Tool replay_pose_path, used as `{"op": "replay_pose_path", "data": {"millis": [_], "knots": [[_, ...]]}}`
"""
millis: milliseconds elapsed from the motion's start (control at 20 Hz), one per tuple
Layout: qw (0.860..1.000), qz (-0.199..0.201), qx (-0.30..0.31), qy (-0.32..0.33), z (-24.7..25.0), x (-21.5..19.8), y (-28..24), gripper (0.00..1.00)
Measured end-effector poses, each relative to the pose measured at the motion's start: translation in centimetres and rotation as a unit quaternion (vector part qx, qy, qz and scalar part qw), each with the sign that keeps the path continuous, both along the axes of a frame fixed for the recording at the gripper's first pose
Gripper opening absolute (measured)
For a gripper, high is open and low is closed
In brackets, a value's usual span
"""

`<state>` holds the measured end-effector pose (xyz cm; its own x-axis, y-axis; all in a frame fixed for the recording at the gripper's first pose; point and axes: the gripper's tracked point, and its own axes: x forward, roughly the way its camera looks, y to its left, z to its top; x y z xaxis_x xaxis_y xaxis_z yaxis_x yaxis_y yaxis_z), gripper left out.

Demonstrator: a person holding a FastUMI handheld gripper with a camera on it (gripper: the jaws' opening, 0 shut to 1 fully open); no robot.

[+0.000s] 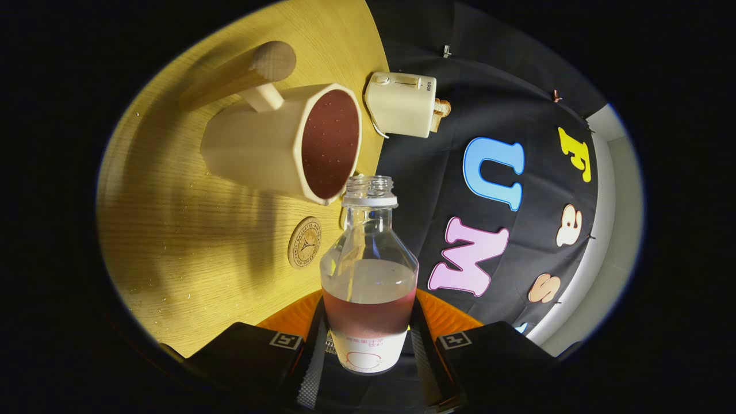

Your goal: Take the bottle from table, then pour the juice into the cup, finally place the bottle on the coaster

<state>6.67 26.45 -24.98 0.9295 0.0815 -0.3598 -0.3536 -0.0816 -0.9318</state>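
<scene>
My gripper [368,345] is shut on a clear uncapped bottle [369,253], with both fingers pressed against its lower sides. Reddish juice fills the bottle's lower part above a white label. The whole view is rolled, so the wooden table [190,247] appears tilted. A cream cup [282,144] with a wooden-knobbed handle stands just beyond the bottle's open mouth, and it holds dark red juice. The bottle's mouth sits close to the cup's rim. A round wooden coaster [304,242] lies on the table beside the bottle's shoulder, between the cup and my fingers.
A cream toaster [402,103] with bread in its slot stands beyond the cup near the table's edge. Small droplets dot the tabletop near the cup. The booth's black cloth wall rises behind the table.
</scene>
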Motion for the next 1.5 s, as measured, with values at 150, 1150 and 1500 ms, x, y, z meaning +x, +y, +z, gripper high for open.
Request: {"op": "replay_pose_path", "data": {"millis": [150, 1150, 1500], "knots": [[1.000, 0.001, -0.003, 0.000, 0.0, -0.1, 0.1, 0.71], [1.000, 0.013, -0.023, -0.003, -0.2, 0.9, 0.0, 0.70], [0.999, 0.021, -0.030, -0.007, 0.1, 0.8, 0.1, 0.70]]}}
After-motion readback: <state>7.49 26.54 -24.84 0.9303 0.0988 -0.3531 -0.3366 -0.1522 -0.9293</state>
